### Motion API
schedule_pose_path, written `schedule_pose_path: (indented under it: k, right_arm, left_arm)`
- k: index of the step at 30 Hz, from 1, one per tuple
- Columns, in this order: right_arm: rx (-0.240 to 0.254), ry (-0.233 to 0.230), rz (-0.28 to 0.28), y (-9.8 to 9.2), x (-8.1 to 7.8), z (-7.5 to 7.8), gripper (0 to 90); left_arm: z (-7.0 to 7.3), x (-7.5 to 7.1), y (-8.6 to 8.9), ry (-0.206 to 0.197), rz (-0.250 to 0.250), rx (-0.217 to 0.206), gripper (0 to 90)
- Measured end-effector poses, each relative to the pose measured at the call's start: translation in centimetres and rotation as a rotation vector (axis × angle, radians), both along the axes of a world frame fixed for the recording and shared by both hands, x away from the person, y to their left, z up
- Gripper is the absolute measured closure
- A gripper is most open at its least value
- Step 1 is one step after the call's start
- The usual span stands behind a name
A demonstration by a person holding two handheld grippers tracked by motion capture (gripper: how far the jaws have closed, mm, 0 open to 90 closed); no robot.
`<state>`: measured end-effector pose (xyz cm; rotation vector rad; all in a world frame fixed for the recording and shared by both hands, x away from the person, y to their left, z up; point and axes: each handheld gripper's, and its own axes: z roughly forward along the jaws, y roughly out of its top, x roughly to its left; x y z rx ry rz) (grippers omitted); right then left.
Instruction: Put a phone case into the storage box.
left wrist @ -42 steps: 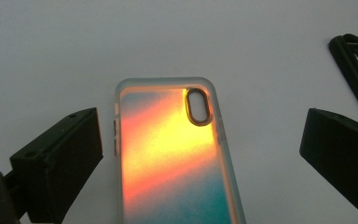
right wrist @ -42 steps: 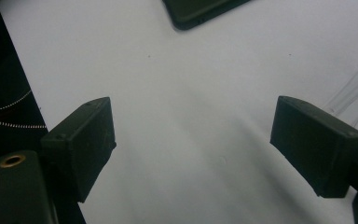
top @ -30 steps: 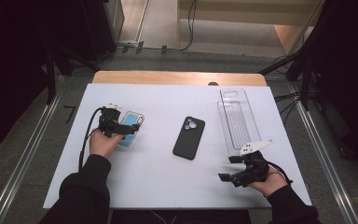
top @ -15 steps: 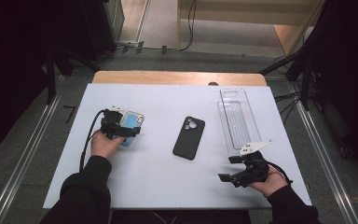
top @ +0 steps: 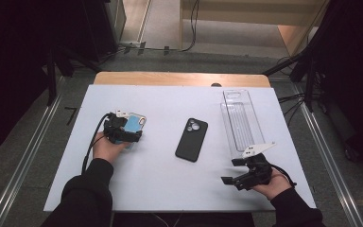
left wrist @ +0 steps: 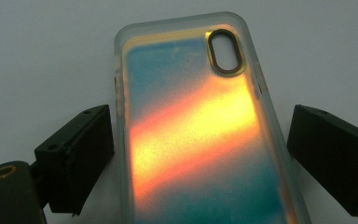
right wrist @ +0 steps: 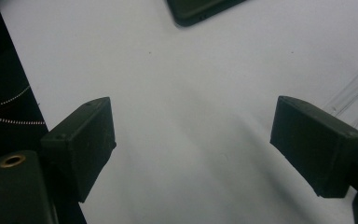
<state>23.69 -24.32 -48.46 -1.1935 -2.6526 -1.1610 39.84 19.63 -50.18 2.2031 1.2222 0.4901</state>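
High view: white tabletop (top: 170, 189) bearing an iridescent phone case (top: 134, 125) at centre left under the left gripper (top: 123, 134), a black phone (top: 192, 139) face down at centre, a clear tray (top: 240, 120) at right. Left gripper view: case (left wrist: 196, 135) lying flat between the jaws, which have just been closing, a gap showing at each side, so not yet gripped; lift and whatever follows judged outstanding. Right gripper (top: 236, 172) at lower right, jaws wide apart, holding nothing.
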Motion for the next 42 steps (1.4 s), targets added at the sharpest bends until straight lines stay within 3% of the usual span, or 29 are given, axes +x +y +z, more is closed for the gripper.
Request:
schedule_pose_path:
  k: [6,23,25,32,35,42]
  right_arm:
    - [-0.002,0.002,0.001,0.0,0.0,0.0,12.0]
    - [0.000,-0.002,0.006,0.0,0.0,0.0,12.0]
    - [0.001,-0.001,0.005,0.0,0.0,0.0,12.0]
    - [0.003,-0.003,0.009,0.0,0.0,0.0,12.0]
    - [0.004,-0.003,0.008,0.0,0.0,0.0,12.0]
    - [0.012,-0.002,0.005,0.1,0.0,0.1,12.0]
  left_arm:
    - [0.1,-0.1,0.2,-0.013,0.025,-0.011,15.2]
    - [0.4,-0.1,0.0,0.004,0.026,-0.011,16.7]
    - [0.5,-0.1,0.0,0.011,0.022,-0.021,16.8]
    - [2.0,-0.4,-0.4,-0.017,0.001,-0.048,16.8]
    - [2.9,-0.6,-0.6,-0.023,-0.004,-0.092,16.9]
    - [4.4,-1.3,-0.9,-0.018,-0.042,-0.139,16.9]
